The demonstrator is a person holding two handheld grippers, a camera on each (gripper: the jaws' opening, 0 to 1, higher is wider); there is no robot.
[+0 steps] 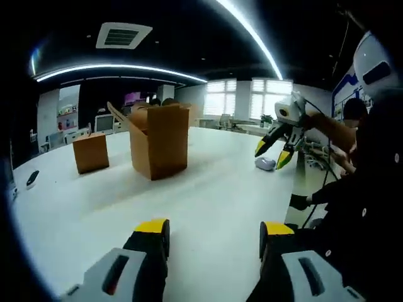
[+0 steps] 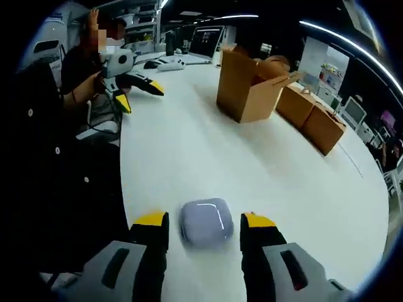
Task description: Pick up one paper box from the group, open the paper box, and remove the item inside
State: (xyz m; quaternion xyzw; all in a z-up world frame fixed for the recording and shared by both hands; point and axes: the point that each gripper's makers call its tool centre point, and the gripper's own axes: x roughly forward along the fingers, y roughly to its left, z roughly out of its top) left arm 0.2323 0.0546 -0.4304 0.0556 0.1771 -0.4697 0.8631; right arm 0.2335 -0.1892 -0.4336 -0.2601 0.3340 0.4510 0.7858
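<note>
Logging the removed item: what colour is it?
Pale lavender-grey item, clearest in right gripper view.

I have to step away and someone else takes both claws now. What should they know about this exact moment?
Left claw: open, empty, low over bare table.
Right claw: open, jaws either side of the small grey item lying on the table, not clamped.
Open paper box stands upright, flaps up, with closed boxes beyond it.
Done: a box looks opened and the grey item, likely its contents, lies outside it.
Left: little, perhaps withdraw the right claw.
</note>
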